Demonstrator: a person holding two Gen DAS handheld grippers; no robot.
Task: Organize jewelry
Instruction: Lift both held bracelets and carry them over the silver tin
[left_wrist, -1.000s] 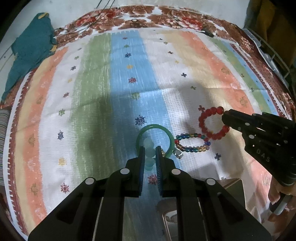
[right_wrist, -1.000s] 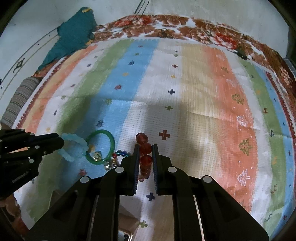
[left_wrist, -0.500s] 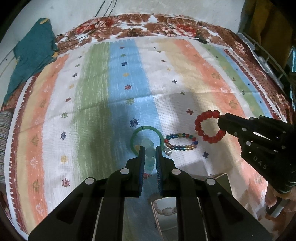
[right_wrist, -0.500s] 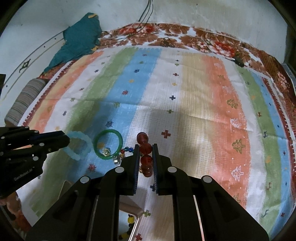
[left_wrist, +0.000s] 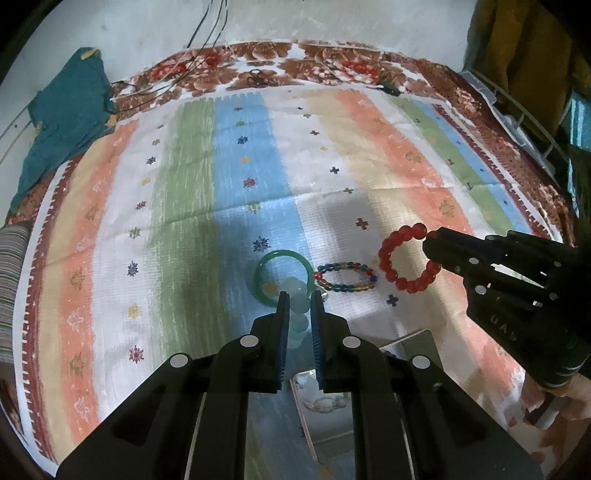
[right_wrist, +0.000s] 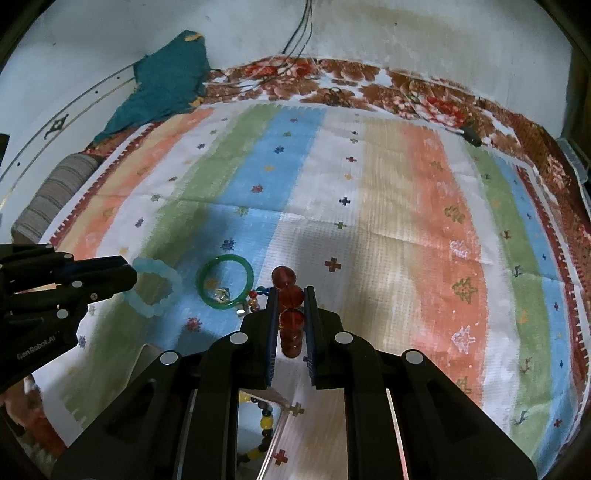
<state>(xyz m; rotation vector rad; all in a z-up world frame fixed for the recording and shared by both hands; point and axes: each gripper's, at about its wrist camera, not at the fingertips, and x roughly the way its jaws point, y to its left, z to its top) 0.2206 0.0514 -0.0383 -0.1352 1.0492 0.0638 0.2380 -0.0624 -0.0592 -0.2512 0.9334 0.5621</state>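
Striped cloth (right_wrist: 406, 229) bears tray (right_wrist: 273, 435) holding yellow-beaded bracelet (right_wrist: 265, 424).

A bed is covered by a striped woven cloth (left_wrist: 229, 177). On it are laid a green bangle (left_wrist: 282, 255), a multicoloured bead bracelet (left_wrist: 347, 276) and, near the bottom edge, what may be a tray (left_wrist: 410, 338).

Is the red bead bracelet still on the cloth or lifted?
Lifted: the red bead bracelet hangs clamped in the right gripper, clear of the striped cloth.
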